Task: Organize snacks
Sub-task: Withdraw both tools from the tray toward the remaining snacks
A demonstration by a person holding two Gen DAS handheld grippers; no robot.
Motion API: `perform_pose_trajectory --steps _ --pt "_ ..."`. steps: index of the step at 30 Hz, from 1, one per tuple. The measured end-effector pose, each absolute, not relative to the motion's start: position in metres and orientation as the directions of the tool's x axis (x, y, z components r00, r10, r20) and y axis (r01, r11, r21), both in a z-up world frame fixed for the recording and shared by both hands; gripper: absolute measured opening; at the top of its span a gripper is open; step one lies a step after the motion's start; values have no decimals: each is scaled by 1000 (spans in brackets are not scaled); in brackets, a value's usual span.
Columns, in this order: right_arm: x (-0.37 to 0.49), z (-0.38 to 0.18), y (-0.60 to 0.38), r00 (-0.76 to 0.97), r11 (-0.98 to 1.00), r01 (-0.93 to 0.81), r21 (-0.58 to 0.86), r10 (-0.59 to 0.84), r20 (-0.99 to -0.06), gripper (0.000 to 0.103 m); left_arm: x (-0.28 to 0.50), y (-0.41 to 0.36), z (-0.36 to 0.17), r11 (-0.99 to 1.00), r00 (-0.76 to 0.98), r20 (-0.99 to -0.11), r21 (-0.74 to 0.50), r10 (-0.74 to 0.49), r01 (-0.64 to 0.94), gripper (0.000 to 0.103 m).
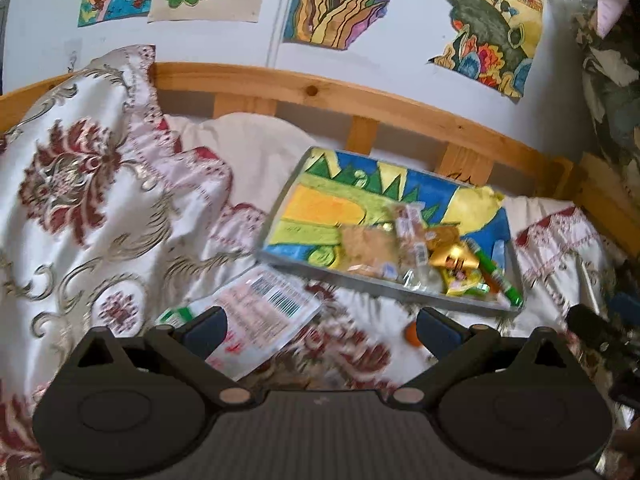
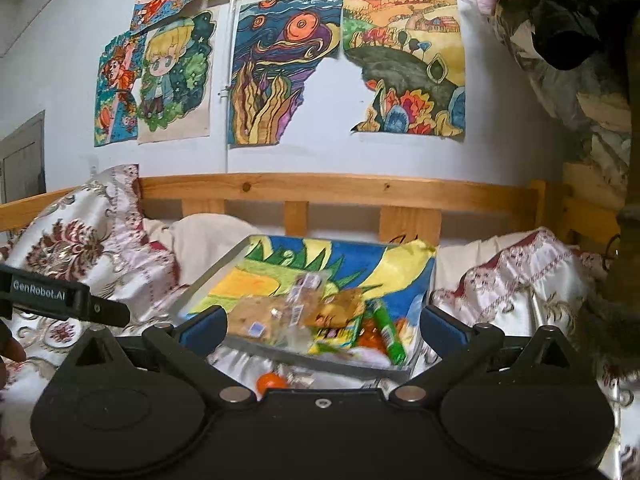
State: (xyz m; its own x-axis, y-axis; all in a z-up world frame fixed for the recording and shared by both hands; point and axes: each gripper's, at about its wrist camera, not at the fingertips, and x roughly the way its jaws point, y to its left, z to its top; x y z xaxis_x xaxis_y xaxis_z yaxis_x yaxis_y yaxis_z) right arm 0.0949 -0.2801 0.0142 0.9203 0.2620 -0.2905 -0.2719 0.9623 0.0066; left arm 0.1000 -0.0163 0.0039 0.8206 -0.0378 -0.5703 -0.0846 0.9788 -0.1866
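A shallow tray (image 1: 304, 208) lined with a colourful painting lies on the bed. Several snack packets (image 1: 416, 248) are piled in its near right corner, with a green stick packet (image 1: 500, 276) at the edge. A flat white packet with a barcode (image 1: 256, 316) lies on the bedspread left of the tray, just ahead of my left gripper (image 1: 320, 330), which is open and empty. A small orange thing (image 1: 412, 336) lies on the bedspread near it. My right gripper (image 2: 322, 330) is open and empty, in front of the tray (image 2: 216, 276) and its snacks (image 2: 320, 312). The orange thing (image 2: 270, 383) lies below.
A patterned white and red bedspread (image 1: 80, 184) covers the bed, bunched high on the left. A wooden bed rail (image 1: 320, 92) runs behind the tray, with drawings taped to the wall (image 2: 276, 80). The left gripper's body (image 2: 48, 292) shows at the right view's left edge.
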Motion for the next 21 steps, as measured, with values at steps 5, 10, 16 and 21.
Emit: perform_pose_trajectory --steps 5,10,16,21 --pt "73 10 -271 902 953 -303 2 287 -322 102 79 -6 0 989 821 -570 -134 -28 -59 102" --pt "55 5 -260 879 939 -343 -16 315 -359 102 62 -3 -7 993 806 -591 -114 -36 -40 102" --pt "41 2 -246 859 921 -387 -41 344 -379 102 44 -7 -24 999 792 -610 -32 -31 14 102" --pt "40 -4 -238 829 906 -420 -40 366 -424 102 36 -12 -37 998 765 -644 27 -23 53 102"
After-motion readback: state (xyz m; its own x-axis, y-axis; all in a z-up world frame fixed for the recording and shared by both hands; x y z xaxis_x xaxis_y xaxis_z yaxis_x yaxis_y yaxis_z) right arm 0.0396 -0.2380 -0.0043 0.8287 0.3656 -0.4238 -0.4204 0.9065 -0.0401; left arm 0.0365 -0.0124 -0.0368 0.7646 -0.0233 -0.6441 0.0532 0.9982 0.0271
